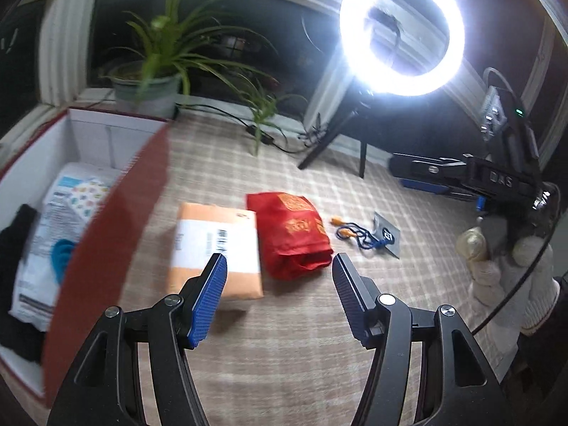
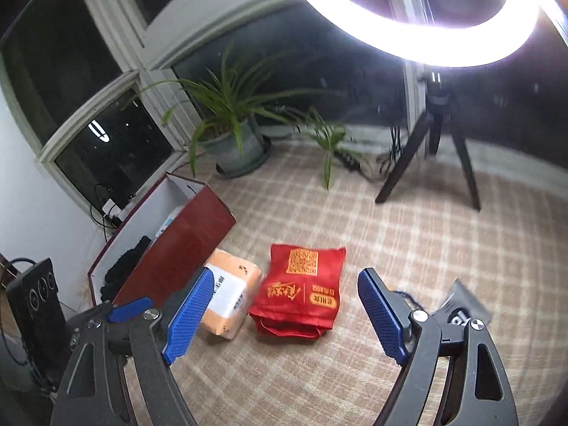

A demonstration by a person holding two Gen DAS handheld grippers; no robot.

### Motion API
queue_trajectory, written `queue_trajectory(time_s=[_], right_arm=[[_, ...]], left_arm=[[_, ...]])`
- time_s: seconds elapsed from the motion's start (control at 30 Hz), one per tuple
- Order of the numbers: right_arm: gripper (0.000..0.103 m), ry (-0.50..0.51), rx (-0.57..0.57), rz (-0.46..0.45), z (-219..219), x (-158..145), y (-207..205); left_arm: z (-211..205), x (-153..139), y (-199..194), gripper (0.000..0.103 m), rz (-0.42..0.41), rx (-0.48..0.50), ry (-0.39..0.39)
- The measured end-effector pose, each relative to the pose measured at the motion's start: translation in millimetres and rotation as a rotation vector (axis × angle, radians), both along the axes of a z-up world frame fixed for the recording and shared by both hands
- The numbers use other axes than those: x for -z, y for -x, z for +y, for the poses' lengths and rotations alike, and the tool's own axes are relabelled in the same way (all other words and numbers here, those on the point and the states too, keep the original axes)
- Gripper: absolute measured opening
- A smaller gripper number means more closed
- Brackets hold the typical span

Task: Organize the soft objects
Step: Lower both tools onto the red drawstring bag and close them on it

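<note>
A red cloth bag with gold print (image 1: 291,234) (image 2: 301,284) lies on the checked cloth next to an orange parcel with a white label (image 1: 216,248) (image 2: 230,301). To their left stands a red box (image 1: 106,213) (image 2: 177,241) with white inner walls, holding a white printed packet (image 1: 60,220) and black cloth (image 1: 14,248). My left gripper (image 1: 279,259) hangs open above the parcel and bag, nothing between its fingers. My right gripper (image 2: 285,277) is open and empty too, above the red bag. A gloved hand (image 1: 504,266) holds it at the right.
Orange earplugs on a blue cord (image 1: 355,236) and a grey packet (image 1: 388,236) (image 2: 465,301) lie right of the bag. A ring light (image 1: 401,32) on a black tripod (image 2: 433,156) and a potted plant (image 1: 156,81) (image 2: 234,142) stand along the window at the back.
</note>
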State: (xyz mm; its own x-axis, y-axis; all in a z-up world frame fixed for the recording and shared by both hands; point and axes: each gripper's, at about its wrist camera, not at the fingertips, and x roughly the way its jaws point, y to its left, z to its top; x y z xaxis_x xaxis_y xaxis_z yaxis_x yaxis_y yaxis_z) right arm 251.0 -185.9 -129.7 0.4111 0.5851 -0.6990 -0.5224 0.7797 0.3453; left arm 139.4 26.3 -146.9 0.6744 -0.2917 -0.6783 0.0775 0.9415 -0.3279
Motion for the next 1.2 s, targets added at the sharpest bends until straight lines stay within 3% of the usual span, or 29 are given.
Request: queue_trajectory(time_s=[0.2, 0.7, 0.87, 1.2], right_arm=[[0.080, -0.063, -0.008, 0.149, -4.6, 37.4, -36.4], [0.080, -0.084, -0.069, 0.340, 16.2, 103.0, -87.3], [0.080, -0.096, -0.080, 0.375, 21.5, 115.6, -97.1], [0.078, -0.113, -0.130, 0.428, 37.5, 134.8, -98.2]], left_arm=[[-25.0, 19.9, -21.1, 0.061, 0.061, 0.047, 0.038], [-48.0, 62.9, -74.4, 0.061, 0.173, 0.031, 0.012], [-48.7, 68.5, -82.1, 0.069, 0.180, 0.008, 0.004], [-52.5, 76.9, -97.3, 0.070, 0.173, -0.002, -0.015]])
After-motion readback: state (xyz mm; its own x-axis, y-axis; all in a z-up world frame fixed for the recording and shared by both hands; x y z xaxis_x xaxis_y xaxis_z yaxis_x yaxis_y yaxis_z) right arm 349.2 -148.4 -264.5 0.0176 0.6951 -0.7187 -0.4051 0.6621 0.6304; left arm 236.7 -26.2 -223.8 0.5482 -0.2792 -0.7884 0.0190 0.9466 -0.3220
